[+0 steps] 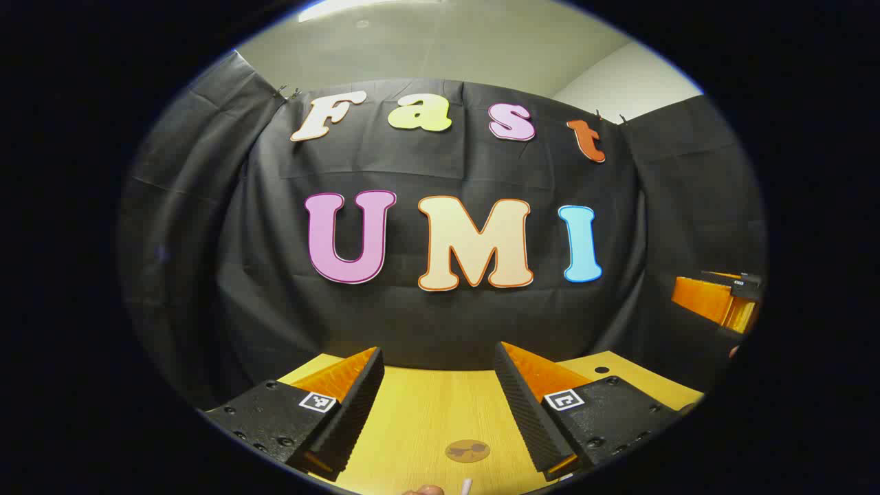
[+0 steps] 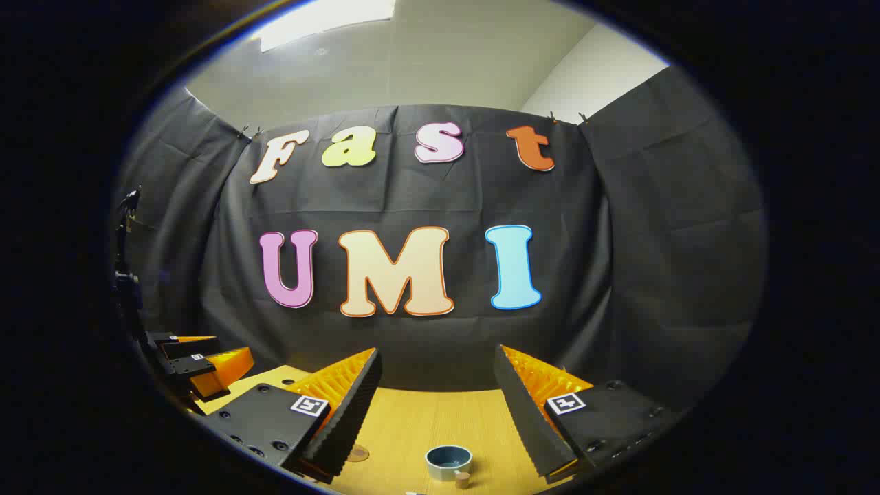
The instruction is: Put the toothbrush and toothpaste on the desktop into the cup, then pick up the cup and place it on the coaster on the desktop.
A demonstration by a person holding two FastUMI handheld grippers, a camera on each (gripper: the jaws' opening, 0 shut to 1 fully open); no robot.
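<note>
In the left gripper view my left gripper (image 1: 438, 357) stands open above the wooden desktop (image 1: 419, 412). The round brown coaster (image 1: 467, 451) lies on the wood between its fingers. A thin white tip (image 1: 466, 486) and a pinkish edge (image 1: 423, 490) poke in at the bottom rim, too cut off to identify. In the right gripper view my right gripper (image 2: 438, 361) is open as well, with nothing between its fingers. The blue-grey cup (image 2: 448, 462) stands upright on the desktop below it, and a small brown object (image 2: 463, 479) sits against the cup's near side.
A slice of the coaster (image 2: 357, 452) peeks out beside the right gripper's left finger. The left gripper (image 2: 199, 361) appears at the far left of the right gripper view, and the right gripper (image 1: 715, 302) at the far right of the left gripper view. Black cloth walls the desk's back.
</note>
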